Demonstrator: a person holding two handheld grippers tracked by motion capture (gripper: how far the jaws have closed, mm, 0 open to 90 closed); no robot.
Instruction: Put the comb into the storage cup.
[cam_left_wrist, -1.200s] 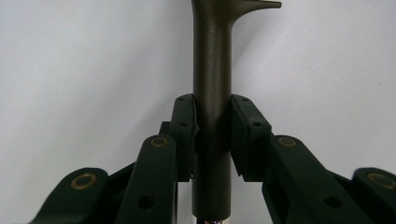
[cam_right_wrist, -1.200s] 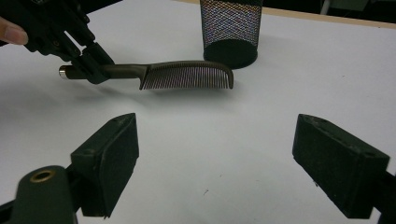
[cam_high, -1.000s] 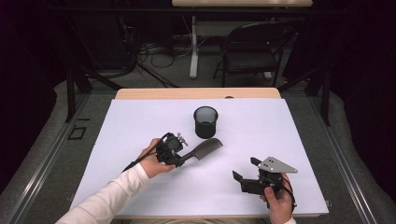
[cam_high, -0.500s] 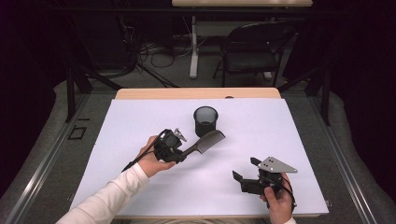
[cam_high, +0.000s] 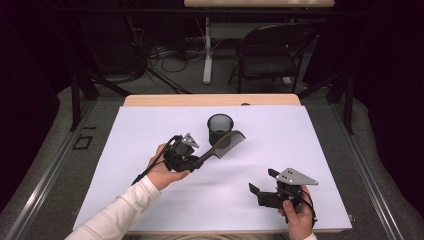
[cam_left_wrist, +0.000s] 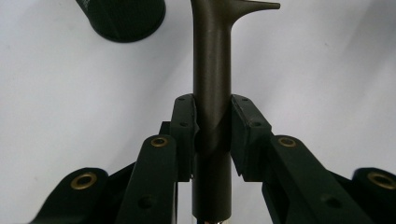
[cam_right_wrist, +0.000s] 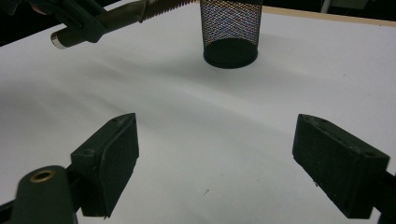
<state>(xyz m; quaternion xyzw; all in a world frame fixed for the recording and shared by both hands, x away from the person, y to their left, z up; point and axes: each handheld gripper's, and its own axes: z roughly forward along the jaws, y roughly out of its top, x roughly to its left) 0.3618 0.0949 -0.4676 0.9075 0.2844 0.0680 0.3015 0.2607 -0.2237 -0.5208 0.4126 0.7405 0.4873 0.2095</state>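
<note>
- Since a second ago, your left tongs (cam_high: 196, 161) have carried the spatula (cam_high: 220, 146) up and toward the far side of the bench (cam_high: 150, 125); its blade, which lay short of the mesh cup (cam_high: 220, 128), now hangs raised just beside the cup's rim. Your right tongs (cam_high: 261, 182) have kept their place.
- Nearest you, your right hand (cam_high: 298, 217) holds the right tongs low over the near right part of the bench, jaws standing wide apart with nothing between them; in the right gripper view only bare white bench lies between the two pads (cam_right_wrist: 109, 154).
- Further in, at mid-bench on the left, your left hand (cam_high: 165, 170) holds the left tongs clamped on the spatula's round dark handle (cam_left_wrist: 211, 93). In the left gripper view both pads (cam_left_wrist: 184, 126) press its sides, and the handle runs straight up between them.
- The spatula slants up and to the right from the tongs, clear of the bench surface.
- Farthest, the black mesh cup stands upright on the bench, past the spatula's blade; whether blade and cup touch you cannot tell from these views.
</note>
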